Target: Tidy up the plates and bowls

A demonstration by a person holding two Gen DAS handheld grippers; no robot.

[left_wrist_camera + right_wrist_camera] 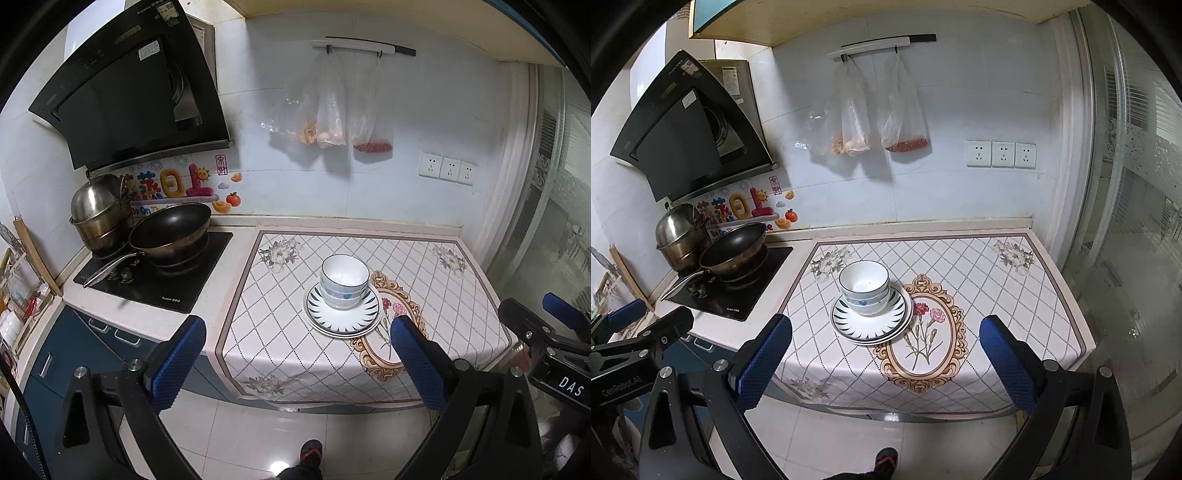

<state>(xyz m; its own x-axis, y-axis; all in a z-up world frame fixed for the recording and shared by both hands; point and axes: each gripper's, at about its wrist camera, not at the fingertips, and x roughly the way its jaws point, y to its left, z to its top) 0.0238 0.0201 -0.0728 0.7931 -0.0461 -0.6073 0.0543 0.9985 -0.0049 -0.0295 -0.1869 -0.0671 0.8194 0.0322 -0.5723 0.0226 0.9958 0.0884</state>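
White bowls with blue rims [345,282] are stacked on stacked white plates with dark leaf marks [341,319], on the diamond-patterned cloth [424,295]. The bowls [864,286] and plates [849,321] also show in the right wrist view. My left gripper [297,338] is open and empty, held back over the floor in front of the counter. My right gripper [884,334] is open and empty too, equally far back. The right gripper shows at the right edge of the left wrist view [546,314]. The left gripper shows at the left edge of the right wrist view [642,325].
A black wok [170,230] and a steel pot [99,210] sit on the cooktop [166,284] to the left. Plastic bags [328,107] hang on the wall above. A glass door [1126,221] is on the right. A foot [311,452] is on the tiled floor.
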